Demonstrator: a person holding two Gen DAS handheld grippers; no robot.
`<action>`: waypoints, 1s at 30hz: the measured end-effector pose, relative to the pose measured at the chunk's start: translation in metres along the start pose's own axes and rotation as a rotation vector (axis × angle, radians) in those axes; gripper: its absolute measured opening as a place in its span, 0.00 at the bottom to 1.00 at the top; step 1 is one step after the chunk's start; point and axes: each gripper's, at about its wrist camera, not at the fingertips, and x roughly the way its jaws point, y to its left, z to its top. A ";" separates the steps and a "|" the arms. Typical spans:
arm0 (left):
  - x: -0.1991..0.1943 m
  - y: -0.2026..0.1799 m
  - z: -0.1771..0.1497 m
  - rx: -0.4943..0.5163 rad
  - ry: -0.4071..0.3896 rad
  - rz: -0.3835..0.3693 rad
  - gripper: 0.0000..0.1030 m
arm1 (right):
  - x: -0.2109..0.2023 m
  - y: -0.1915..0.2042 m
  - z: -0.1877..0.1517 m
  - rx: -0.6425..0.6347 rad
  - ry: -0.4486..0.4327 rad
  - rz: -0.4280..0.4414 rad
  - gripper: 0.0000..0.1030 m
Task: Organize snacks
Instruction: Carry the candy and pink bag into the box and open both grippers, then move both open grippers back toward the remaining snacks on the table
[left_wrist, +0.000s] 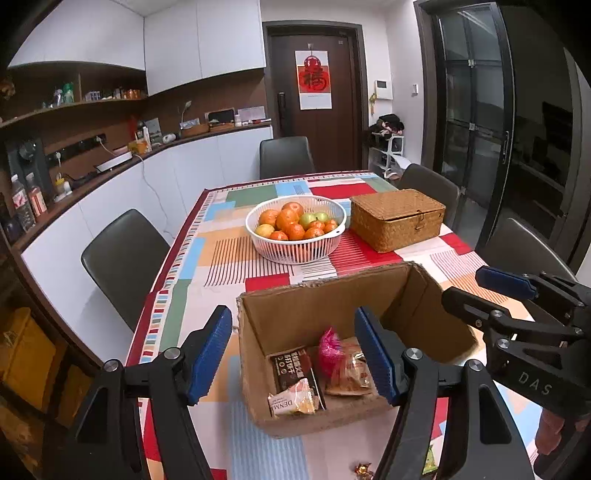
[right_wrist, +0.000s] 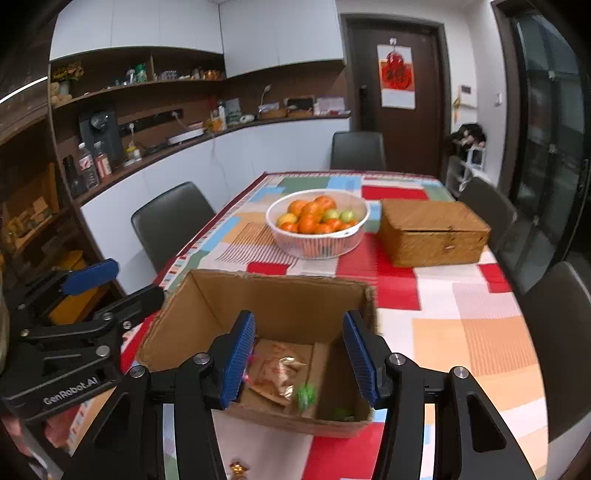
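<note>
An open cardboard box (left_wrist: 314, 306) stands near the table's front edge; it also shows in the right wrist view (right_wrist: 280, 295). Inside lie a dark snack packet (left_wrist: 291, 365), a DENMA packet (left_wrist: 291, 400), a pink-tied bag (left_wrist: 330, 343) and a clear pastry bag (right_wrist: 277, 369). A small green candy (right_wrist: 306, 395) is blurred in mid-air over the box floor, and another green piece (right_wrist: 343, 413) lies there. My left gripper (left_wrist: 293, 356) is open and empty just above the box's near side. My right gripper (right_wrist: 299, 356) is open and empty over the box.
A white basket of oranges and green fruit (left_wrist: 295, 229) and a closed wicker box (left_wrist: 397, 218) stand behind the cardboard box. A gold-wrapped candy (left_wrist: 362, 469) and a green packet (left_wrist: 428, 461) lie at the table's front edge. Dark chairs (left_wrist: 125, 258) surround the table.
</note>
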 end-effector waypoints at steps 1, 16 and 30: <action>-0.005 -0.002 -0.004 0.002 -0.007 -0.005 0.66 | -0.004 0.001 -0.001 -0.005 -0.008 -0.007 0.50; -0.059 -0.026 -0.068 0.045 -0.026 -0.051 0.68 | -0.071 0.015 -0.063 -0.082 -0.091 -0.050 0.50; -0.042 -0.041 -0.134 0.064 0.072 -0.098 0.68 | -0.053 0.005 -0.142 0.013 0.087 -0.006 0.50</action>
